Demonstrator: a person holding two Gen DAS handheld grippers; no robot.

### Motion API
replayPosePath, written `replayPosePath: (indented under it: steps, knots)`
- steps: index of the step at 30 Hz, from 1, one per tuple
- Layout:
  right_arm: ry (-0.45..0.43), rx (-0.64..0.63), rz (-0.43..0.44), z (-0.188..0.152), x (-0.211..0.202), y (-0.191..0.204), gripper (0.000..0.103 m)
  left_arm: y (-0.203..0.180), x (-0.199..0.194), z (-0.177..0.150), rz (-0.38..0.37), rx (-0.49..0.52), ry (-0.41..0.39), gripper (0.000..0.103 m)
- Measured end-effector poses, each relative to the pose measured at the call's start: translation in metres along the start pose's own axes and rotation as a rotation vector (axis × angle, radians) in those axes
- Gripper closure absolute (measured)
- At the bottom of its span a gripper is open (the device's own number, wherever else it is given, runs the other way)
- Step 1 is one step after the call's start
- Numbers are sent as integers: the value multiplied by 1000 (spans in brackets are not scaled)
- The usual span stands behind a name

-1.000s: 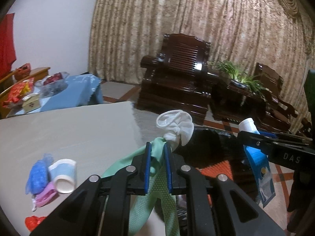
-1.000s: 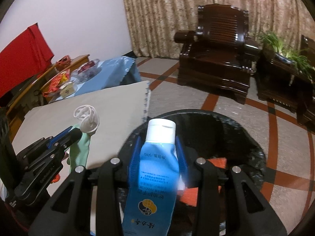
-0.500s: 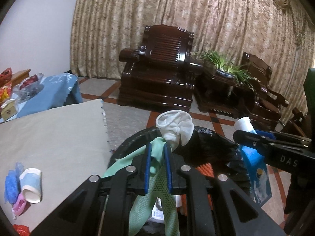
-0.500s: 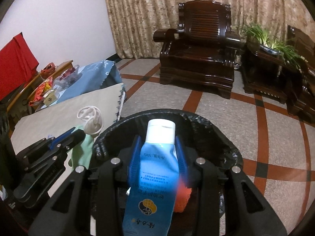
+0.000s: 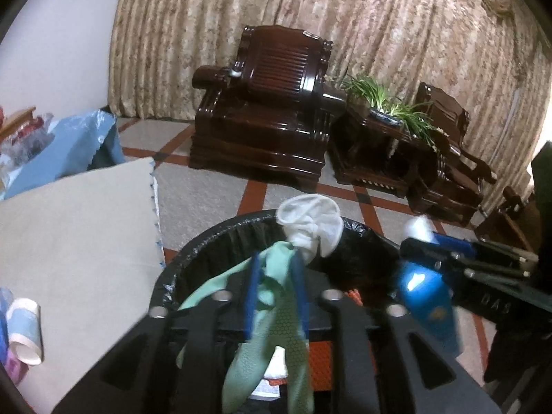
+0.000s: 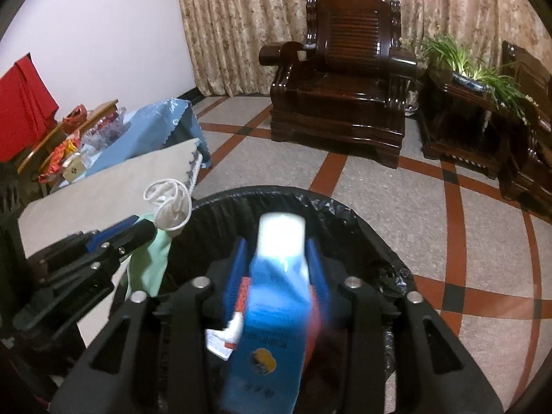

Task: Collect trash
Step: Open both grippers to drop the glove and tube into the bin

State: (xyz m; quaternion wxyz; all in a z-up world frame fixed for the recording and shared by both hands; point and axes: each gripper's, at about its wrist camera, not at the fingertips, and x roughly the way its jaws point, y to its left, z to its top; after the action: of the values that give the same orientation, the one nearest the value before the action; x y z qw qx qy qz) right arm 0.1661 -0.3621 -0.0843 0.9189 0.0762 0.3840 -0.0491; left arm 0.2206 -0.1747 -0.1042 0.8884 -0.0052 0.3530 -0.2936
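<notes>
The left gripper [image 5: 274, 288] jaws have just been opening, and the limp green rubber glove [image 5: 276, 331] slips loose between them. The right gripper [image 6: 277, 269] jaws have likewise parted beside the light, slick blue bottle [image 6: 272, 324], which blurs downward. Both hang over the black-lined trash bin [image 6: 348, 217].

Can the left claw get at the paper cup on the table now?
Probably not right away. The left claw is over the bin with the green glove between its fingers; the paper cup lies off to its side with nothing blocking it.
</notes>
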Motion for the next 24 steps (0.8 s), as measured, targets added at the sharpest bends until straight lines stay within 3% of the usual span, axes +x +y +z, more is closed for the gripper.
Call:
replayPosePath:
  steps: [1, 2, 3, 5, 8, 14, 24]
  knots:
    - [-8, -5, -20, -1, -1, -1, 42, 4, -1, 0, -13, -12, -3, 56]
    - [-17, -9, -36, -1, -2, -2, 38, 6, -4, 0, -16, -17, -11, 50]
    - [-26, -10, -49, -2, -4, -3, 35, 8, -7, 0, -17, -11, -24, 48]
    - [-50, 3, -65, -5, -9, -6, 17, 8, -12, 1, -4, 8, -34, 42]
    - [-94, 11, -72, -8, -21, -6, 8, 15, -26, 1, 31, 21, -55, 28]
    - [-144, 13, -59, -13, -44, 6, 5, 33, -58, -5, 109, 5, -90, 9]
    - [-165, -57, 42, -22, -54, 73, 5, 80, -117, -31, 236, -60, -121, 7]
